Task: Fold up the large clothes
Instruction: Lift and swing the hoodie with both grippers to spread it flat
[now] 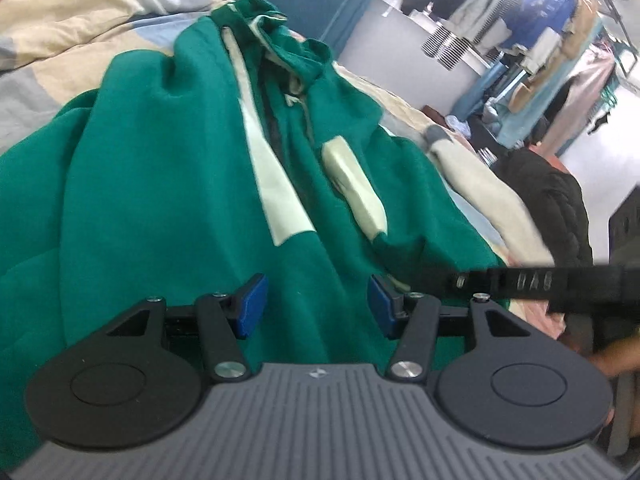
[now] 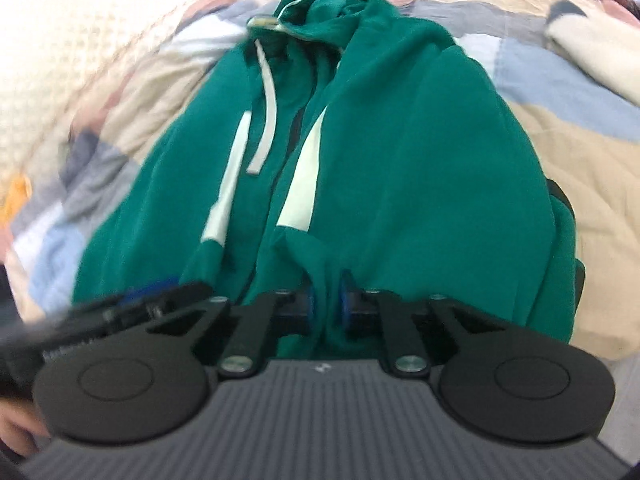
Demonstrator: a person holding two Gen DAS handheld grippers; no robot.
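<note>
A: Where's the hoodie (image 2: 400,152) rn?

B: Green zip hoodie, lying on the bed over a patchwork quilt (image 2: 568,152). Long axis runs straight away from both cams: hem at the near edge, hood (image 2: 320,8) at the far end. Front side up, zipper line down the middle w/ pale panels either side, white drawstring (image 2: 266,92) trailing down the chest.

A: Flat?

B: Not rly. Bunched lengthwise, folds running hem to hood. In the left wrist view a sleeve w/ a cream cuff (image 1: 356,192) lies across the right half of the body.

A: Right hand-held gripper?

B: Right hand-held gripper (image 2: 327,304) is at the hem, near the middle. Blue pads nearly together, pinching a ridge of green fabric between them, so it has hold of the hoodie.

A: Left one?

B: Left hand-held gripper (image 1: 316,306) is partway open over the hem area. Green cloth shows in the gap, but pads aren't pressing it, nothing gripped. Its pads (image 1: 252,306) stand clearly apart.

A: Are the two close?

B: Yes, side by side at the hem end. Each one's black body shows blurred at the edge of the other's view.

A: Anything else nearby?

B: Cream garment (image 1: 480,184) and a dark one (image 1: 548,200) lie on the bed's right side, clothes rack (image 1: 560,40) beyond.
</note>
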